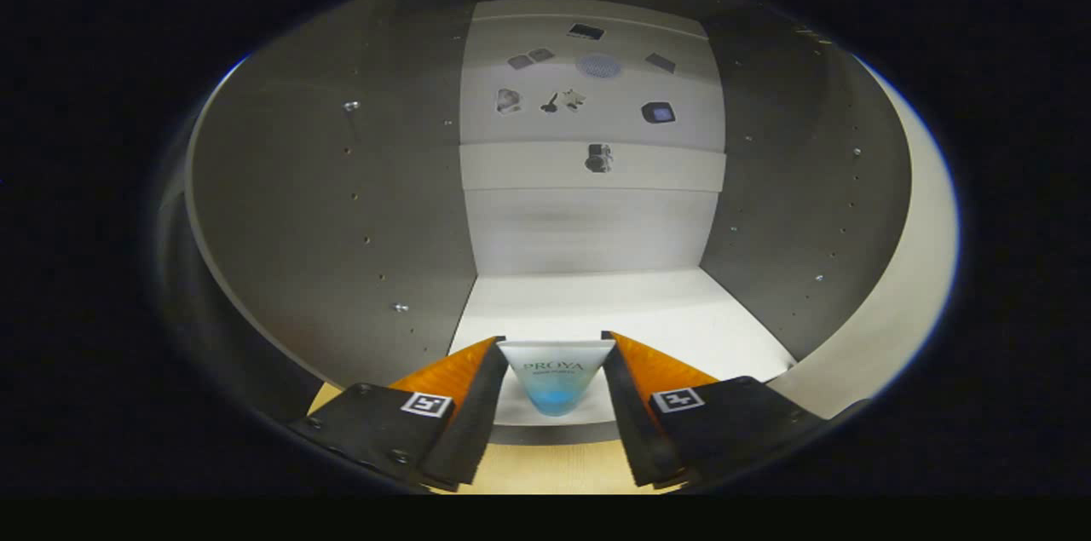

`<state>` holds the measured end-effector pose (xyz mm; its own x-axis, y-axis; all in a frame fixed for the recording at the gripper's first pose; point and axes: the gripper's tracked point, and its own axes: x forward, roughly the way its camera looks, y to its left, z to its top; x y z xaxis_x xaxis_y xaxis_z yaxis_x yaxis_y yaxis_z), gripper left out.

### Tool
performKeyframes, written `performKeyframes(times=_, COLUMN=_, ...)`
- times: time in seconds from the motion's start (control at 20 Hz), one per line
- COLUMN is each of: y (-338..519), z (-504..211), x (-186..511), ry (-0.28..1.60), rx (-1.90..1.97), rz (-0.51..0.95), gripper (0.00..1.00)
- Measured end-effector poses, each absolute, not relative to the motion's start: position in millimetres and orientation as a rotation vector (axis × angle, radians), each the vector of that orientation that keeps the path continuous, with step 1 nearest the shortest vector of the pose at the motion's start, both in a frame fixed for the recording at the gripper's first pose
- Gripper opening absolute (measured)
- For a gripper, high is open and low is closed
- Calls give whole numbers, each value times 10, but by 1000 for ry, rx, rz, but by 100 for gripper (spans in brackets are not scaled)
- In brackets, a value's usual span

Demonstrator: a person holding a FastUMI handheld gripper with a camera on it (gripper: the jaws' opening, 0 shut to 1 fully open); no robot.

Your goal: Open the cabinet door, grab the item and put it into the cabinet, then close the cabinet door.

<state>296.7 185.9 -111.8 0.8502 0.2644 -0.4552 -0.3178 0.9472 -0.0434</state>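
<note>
Jaws (554, 353) clamped on 1 tube (555, 383), 2 fingers (464, 405) pressing its sides, before 1 open cabinet (597, 302).

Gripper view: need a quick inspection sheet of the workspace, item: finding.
Surface: white cabinet floor, bare; tan table top below the fingers.
Job's things: tube held between the fingers at the cabinet's front edge; cabinet interior open to view.
Clutter: small stickers on the back wall.
Gripper: gripper shut on the tube.
Cables: nothing seen.
Surroundings: grey side walls with peg holes.
</note>
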Motion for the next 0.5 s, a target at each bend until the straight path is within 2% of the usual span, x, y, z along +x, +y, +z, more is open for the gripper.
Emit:
performKeyframes(times=0.05, y=1817, z=-1068, x=2937, ry=452, rx=-121, rz=302, gripper=77)
performKeyframes(times=0.1, y=1791, z=-1015, x=2884, ry=441, rx=-118, rz=302, gripper=87)
performKeyframes(times=0.15, y=1749, z=-963, x=2842, ry=432, rx=-114, rz=293, gripper=91)
performKeyframes(times=0.3, y=1645, z=-775, x=2642, ry=390, rx=-80, rz=287, gripper=99)
performKeyframes(times=0.5, y=1411, z=-504, x=2198, ry=305, rx=-55, rz=272, gripper=99)
